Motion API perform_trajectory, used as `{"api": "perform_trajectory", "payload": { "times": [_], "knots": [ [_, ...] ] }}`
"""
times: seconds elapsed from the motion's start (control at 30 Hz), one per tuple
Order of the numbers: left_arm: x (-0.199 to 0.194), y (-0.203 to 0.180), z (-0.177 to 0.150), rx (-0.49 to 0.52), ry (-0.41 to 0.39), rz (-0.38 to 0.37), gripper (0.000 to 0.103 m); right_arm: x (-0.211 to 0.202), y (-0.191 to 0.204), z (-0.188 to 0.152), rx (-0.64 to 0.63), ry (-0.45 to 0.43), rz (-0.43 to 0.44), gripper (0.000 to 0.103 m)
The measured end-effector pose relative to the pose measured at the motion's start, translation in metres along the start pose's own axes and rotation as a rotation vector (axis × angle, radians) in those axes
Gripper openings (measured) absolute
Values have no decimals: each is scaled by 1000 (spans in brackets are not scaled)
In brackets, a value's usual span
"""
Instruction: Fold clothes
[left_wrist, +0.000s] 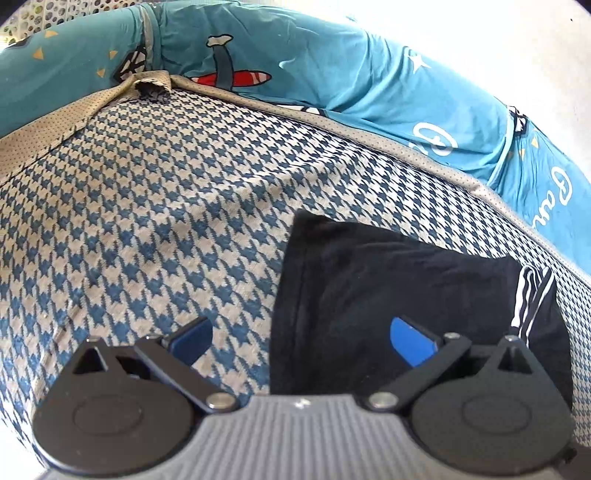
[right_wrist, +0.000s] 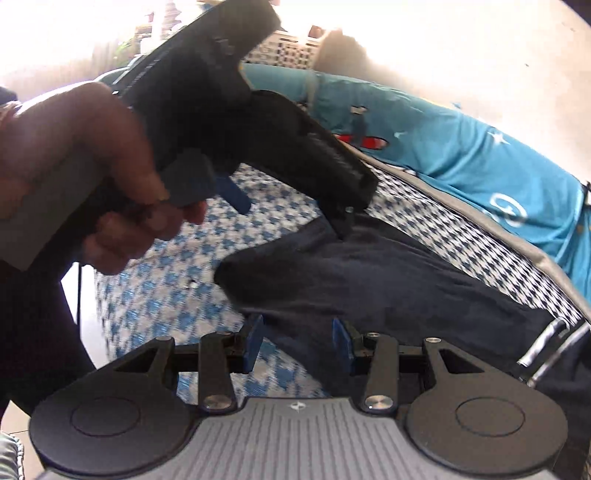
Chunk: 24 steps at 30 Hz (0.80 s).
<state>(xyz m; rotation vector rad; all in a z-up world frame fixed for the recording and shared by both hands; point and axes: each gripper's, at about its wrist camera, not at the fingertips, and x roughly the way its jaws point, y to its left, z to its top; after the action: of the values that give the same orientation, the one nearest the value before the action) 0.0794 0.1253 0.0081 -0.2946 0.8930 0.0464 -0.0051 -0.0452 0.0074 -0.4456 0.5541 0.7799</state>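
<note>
Left gripper (left_wrist: 301, 338) gapes wide — holding nothing — above the folded black cotton garment (left_wrist: 388, 280); right gripper (right_wrist: 299, 341) half open, empty, tilted downward.

The dark garment (left_wrist: 388, 280) lies on the checked mattress (left_wrist: 147, 221), before the bedsheet (left_wrist: 332, 74).

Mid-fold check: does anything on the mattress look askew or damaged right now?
Yes. The grey edging of the checked mattress has come loose at the far corner and looks frayed, lifting off the seam. The dark garment lies bunched and uneven rather than flat. Nothing is spilled.
</note>
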Motion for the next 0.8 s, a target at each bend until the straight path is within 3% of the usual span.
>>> {"api": "perform_trajectory", "payload": {
  "times": [0.4, 0.7, 0.77, 0.8],
  "knots": [
    [1, 13, 0, -43, 40, -56, 103, 30, 42, 7, -185, -8, 25, 41],
    [4, 16, 0, -62, 65, -62, 103, 54, 61, 2, -343, -48, -85, 40],
    [7, 16, 1, -72, 80, -72, 103, 57, 60, 4, -335, -48, -83, 37],
    [9, 17, 2, -75, 92, -83, 103, 58, 59, 5, -327, -46, -79, 25]
  ]
}}
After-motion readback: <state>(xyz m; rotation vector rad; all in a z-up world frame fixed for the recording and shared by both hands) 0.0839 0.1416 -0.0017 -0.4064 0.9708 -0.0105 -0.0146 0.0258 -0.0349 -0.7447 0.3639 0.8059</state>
